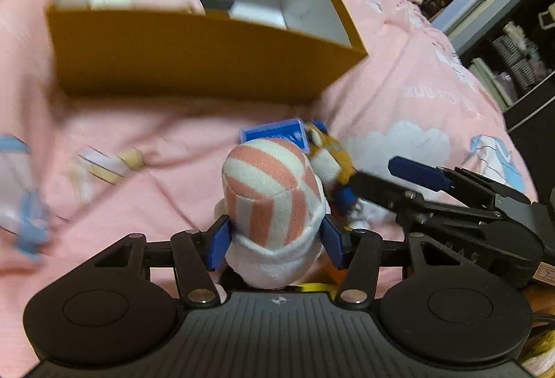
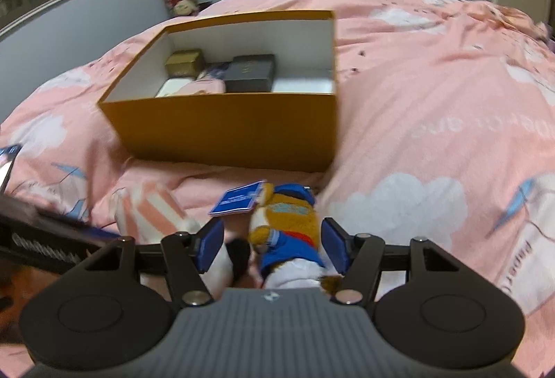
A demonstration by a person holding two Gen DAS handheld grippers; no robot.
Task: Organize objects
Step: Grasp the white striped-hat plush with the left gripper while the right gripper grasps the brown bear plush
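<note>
My left gripper [image 1: 275,239] is shut on a pink-and-white striped plush [image 1: 274,201], with a blue pad pressed against each side of it. My right gripper [image 2: 272,244] is open around an orange plush in blue clothes [image 2: 288,221] that lies on the pink bedspread; its pads stand apart from the toy's sides. A blue tag [image 2: 236,202] hangs from the orange plush. The right gripper [image 1: 392,175] also shows in the left wrist view beside the orange plush [image 1: 327,156]. The striped plush [image 2: 156,208] shows at the left of the right wrist view.
An open orange cardboard box [image 2: 225,128] with white inner walls stands on the bed beyond both toys and holds several small boxes. It also shows in the left wrist view [image 1: 194,55]. Dark shelves [image 1: 513,65] stand to the right of the bed.
</note>
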